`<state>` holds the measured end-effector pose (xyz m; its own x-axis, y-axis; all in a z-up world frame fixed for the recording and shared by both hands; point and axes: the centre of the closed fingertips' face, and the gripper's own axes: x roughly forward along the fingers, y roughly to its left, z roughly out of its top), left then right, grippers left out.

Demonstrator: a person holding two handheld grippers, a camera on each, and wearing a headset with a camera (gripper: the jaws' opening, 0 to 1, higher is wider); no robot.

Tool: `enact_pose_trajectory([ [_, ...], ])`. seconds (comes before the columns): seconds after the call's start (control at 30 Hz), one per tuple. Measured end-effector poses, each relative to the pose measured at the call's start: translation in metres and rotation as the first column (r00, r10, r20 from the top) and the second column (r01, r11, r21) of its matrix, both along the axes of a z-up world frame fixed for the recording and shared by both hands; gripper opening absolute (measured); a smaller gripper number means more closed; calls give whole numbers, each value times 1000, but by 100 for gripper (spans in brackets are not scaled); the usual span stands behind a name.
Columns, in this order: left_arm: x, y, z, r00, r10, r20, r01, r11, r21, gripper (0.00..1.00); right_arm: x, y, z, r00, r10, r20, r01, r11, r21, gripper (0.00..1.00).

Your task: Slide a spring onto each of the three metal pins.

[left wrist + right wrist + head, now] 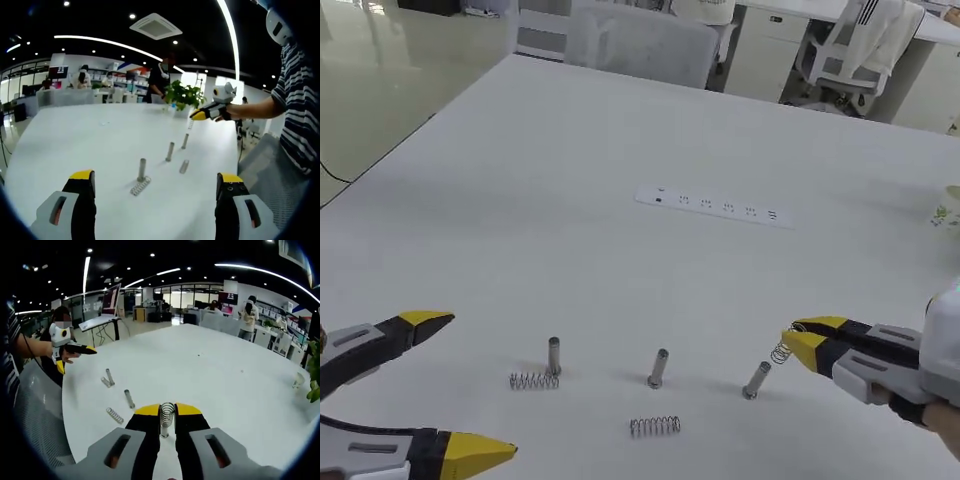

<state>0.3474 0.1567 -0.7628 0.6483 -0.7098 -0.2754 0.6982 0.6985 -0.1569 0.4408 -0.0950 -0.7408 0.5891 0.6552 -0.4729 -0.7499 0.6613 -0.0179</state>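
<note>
- While the right gripper (798,338) hangs low over the white table (620,150), its yellow-tipped jaws are pinched together on a spring (781,352), which stands upright between them.
- That spring sits right at the top of the right pin (756,379). From where I stand I cannot tell whether the two touch.
- Three metal pins stand in a row near the front of the table. The middle pin (659,367) and the left pin (554,355) are bare.
- A second spring (534,380) lies flat at the foot of the left pin, just beside it.
- A third spring (654,426) lies flat in front of the middle pin, a little apart from it.
- The left gripper (460,388) is held to the left of the pins, its jaws spread wide and closed on nothing.
- A small cup (946,208) stands at the far right of the table. I cannot make out what is in it.
- A white power strip (715,207) lies farther back. Its markings are too small to read.
</note>
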Motion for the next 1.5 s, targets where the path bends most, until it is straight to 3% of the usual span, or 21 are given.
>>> enact_pose_trajectory([
  [0.7,0,0,-3,1000,-2,-15,3,1000,12,98,5,3,-24,1000,21,-20,-22,999,-47,7],
  [1.5,-6,-1,-5,1000,3,-25,-2,1000,17,98,2,3,-78,998,46,-52,-55,982,-183,8],
])
